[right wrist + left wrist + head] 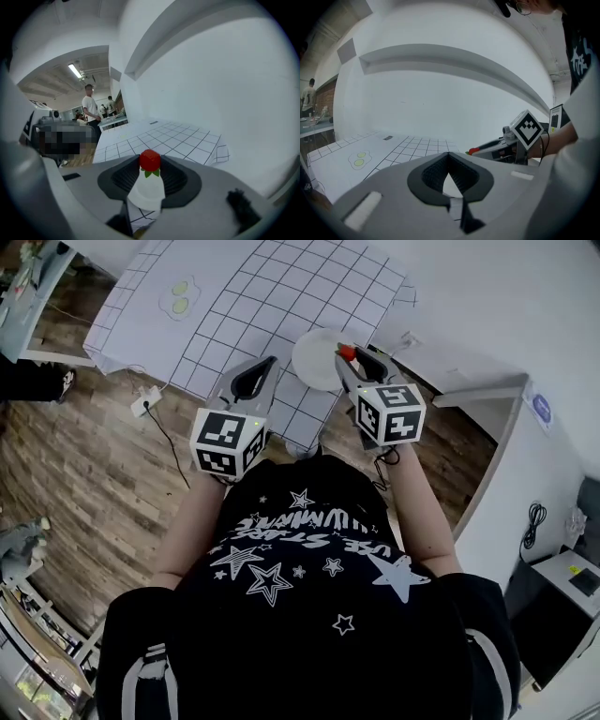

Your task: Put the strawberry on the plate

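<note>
In the head view, the right gripper is seen pinching the strawberry at its jaw tips, over the right part of the white plate. Whether berry and plate touch cannot be told. The plate is set on the gridded cloth, close to its near right edge. Open cloth lies beyond and to the left, as far as an egg figure well apart. The left gripper is held just left of the plate.

In the left gripper view, the left gripper has its jaw tips pressed together with nothing between them. The strawberry shows as a red tip on the right gripper.

In the right gripper view, the strawberry is clamped in the right gripper. Its long axis runs roughly along the jaws, with the green leaves turned back toward the camera. The plate shows below it.
</note>
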Available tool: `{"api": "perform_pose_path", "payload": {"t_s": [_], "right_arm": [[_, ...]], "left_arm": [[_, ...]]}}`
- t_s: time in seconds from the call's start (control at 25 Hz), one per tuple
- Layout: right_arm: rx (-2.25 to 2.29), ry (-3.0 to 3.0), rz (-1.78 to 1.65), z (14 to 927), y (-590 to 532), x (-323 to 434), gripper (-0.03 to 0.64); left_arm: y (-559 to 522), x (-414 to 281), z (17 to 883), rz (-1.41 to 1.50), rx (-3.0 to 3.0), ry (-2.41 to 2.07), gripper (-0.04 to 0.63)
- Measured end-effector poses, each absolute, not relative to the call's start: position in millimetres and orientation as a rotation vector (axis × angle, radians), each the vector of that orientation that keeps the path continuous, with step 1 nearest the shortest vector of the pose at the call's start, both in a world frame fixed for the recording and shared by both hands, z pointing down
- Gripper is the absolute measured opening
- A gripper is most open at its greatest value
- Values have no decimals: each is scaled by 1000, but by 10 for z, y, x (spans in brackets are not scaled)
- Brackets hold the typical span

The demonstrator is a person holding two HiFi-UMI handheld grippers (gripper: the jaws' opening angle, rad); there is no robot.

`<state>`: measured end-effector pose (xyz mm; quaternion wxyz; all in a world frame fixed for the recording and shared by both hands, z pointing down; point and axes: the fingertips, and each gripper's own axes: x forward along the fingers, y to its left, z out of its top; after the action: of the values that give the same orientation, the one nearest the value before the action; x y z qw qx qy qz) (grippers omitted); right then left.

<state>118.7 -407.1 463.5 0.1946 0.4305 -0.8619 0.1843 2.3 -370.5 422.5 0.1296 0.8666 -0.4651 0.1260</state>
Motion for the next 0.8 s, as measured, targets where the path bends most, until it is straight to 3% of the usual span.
{"api": "perform_pose_path", "payload": {"t_s": [0.8], "right_arm": [[877,-2356,574,5452,-4163,1043,146]], "left_arm": [[-3862,188,4821,524,2371,-1410,9]]}}
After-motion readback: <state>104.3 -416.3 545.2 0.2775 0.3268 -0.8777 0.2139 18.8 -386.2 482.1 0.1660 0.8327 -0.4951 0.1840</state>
